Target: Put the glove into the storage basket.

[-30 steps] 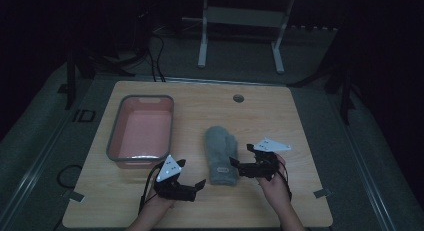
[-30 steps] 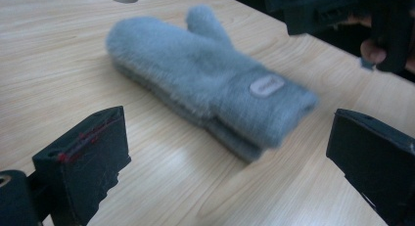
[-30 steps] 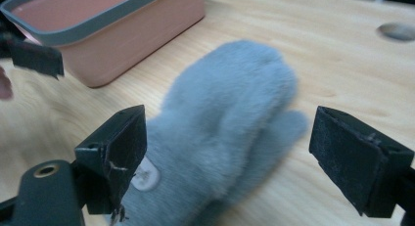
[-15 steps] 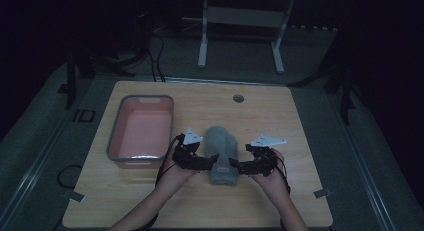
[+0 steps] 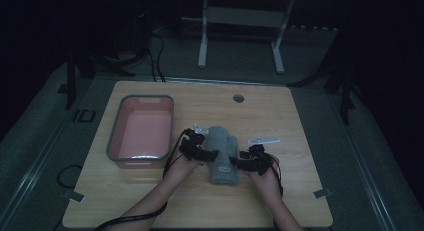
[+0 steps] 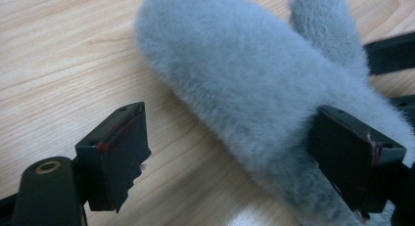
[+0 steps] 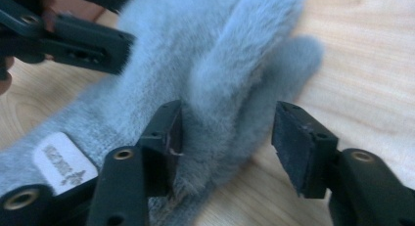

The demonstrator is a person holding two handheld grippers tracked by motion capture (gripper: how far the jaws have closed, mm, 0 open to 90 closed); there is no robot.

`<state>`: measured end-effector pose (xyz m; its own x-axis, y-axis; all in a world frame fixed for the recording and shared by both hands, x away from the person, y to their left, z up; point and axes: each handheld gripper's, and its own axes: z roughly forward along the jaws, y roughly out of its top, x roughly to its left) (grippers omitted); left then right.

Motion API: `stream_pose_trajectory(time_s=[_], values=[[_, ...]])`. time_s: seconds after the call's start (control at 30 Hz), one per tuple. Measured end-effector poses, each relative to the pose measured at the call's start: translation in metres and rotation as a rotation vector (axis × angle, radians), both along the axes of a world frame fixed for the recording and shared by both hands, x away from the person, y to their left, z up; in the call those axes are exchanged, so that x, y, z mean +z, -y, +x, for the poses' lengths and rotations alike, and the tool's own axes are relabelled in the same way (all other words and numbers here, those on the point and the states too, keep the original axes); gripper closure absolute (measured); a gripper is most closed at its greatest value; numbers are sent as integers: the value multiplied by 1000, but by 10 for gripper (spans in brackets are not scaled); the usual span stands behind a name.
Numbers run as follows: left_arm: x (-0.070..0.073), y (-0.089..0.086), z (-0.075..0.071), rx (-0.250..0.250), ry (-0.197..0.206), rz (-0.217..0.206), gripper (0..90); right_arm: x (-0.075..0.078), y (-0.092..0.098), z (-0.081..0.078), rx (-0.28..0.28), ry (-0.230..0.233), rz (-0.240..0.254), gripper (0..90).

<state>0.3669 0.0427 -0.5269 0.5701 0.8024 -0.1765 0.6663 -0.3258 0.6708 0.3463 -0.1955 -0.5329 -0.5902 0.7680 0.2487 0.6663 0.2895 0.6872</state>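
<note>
A fluffy grey mitten with a knitted cuff lies flat near the middle of the light wooden table, its rounded tip pointing away from the person and its cuff, which bears a small pale label, toward them. The left gripper has come in against the mitten's left edge; in the left gripper view one black jaw is pressed into the fur of the mitten while the other stands clear over bare wood — the jaws have just been closing a little, yet they are not clamped on anything. The right gripper sits at the mitten's right side, beside the thumb. In the right gripper view its jaws straddle the thumb's base: one jaw touches the fur, the other stands off with a gap, so although they have just been closing, the thumb is between them and not yet pinched. A grey-rimmed pink plastic tub stands to the left of the mitten, just beside the left hand.
</note>
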Motion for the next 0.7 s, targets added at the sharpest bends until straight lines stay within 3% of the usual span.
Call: stream_pose_trajectory(time_s=[0.13, 0.2, 0.27, 0.37, 0.43, 0.63, 0.7], values=[[-8, 5, 6, -19, -34, 6, 169, -8, 2, 7, 21, -50, -3, 475], [-15, 9, 11, -32, -60, 9, 182, -11, 0, 13, 52, -101, 1, 473], [-16, 10, 12, -34, -66, 4, 205, -12, -1, 15, 57, -112, 1, 451], [-19, 11, 15, -73, -84, -20, 333, -14, 0, 20, 71, -146, 0, 407], [-21, 12, 17, -99, -91, -35, 356, -14, -1, 20, 76, -145, -10, 414], [-26, 14, 22, -176, -122, -99, 602, -15, -4, 22, 135, -148, -13, 609], [-26, 14, 23, -194, -131, -106, 619, -16, -4, 22, 138, -151, -9, 626]])
